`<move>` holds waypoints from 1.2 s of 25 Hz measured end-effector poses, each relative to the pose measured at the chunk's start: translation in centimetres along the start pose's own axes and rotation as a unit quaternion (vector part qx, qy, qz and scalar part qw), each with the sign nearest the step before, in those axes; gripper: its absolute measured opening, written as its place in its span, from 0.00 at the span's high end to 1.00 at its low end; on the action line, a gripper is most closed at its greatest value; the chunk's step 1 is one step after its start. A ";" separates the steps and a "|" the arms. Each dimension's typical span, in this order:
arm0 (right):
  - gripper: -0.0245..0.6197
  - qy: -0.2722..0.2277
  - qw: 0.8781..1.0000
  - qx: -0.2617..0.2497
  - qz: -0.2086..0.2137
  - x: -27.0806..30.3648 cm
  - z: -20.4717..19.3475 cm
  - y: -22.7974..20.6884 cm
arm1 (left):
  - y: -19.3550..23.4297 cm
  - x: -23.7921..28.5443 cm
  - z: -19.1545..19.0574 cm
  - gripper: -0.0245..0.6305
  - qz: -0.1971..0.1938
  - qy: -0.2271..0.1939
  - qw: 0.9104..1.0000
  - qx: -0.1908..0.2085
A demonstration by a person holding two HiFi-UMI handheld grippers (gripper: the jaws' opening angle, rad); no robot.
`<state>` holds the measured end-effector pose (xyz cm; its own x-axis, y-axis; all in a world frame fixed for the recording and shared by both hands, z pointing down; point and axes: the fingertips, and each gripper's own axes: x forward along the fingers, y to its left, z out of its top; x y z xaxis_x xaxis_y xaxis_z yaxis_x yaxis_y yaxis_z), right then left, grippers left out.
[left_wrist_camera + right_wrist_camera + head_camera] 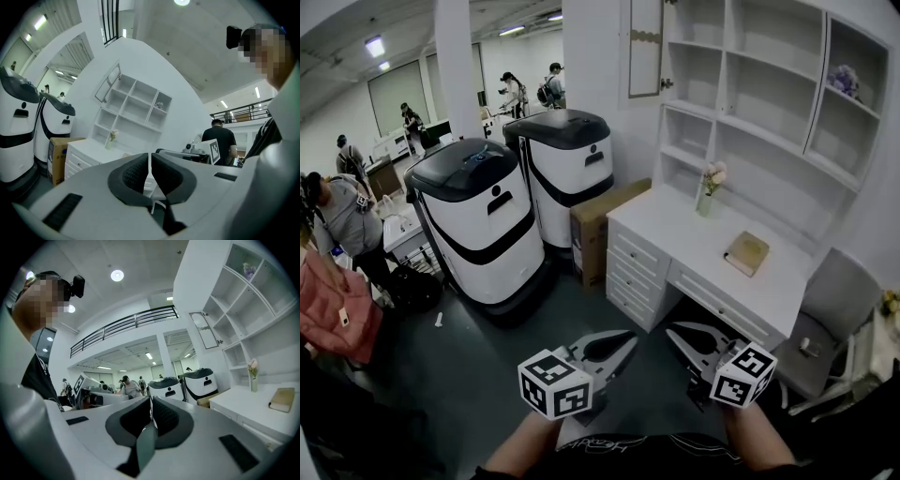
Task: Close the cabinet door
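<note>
The cabinet door (645, 47) is a narrow framed panel that stands swung open at the top left of the white shelf unit (769, 103). It also shows in the left gripper view (108, 84) and the right gripper view (205, 330). Both grippers are held low in front of the person, far short of the door. My left gripper (623, 345) has its dark pads pressed together with nothing between them (150, 161). My right gripper (682, 335) is likewise shut and empty (151, 405).
A white desk (675, 220) with drawers stands under the shelves, bearing a book (746, 251) and a flower vase (711, 190). Two large white-and-black machines (483, 220) and a cardboard box (598, 230) stand to its left. A grey chair (836, 309) is at the right; people stand at the left.
</note>
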<state>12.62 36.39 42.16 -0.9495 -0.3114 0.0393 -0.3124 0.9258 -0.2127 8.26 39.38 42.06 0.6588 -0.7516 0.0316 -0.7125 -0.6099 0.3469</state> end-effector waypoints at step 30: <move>0.89 -0.058 0.998 0.023 0.022 19.6 12.9 -34.3 | 30.4 22.0 15.9 0.93 0.023 -0.032 0.999 0.004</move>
<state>5.07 -4.25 37.63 -0.9517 -0.2952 -0.0842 -0.2656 0.9293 -0.2566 -2.78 0.33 38.42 0.6088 -0.7932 -0.0134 -0.7435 -0.5764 0.3392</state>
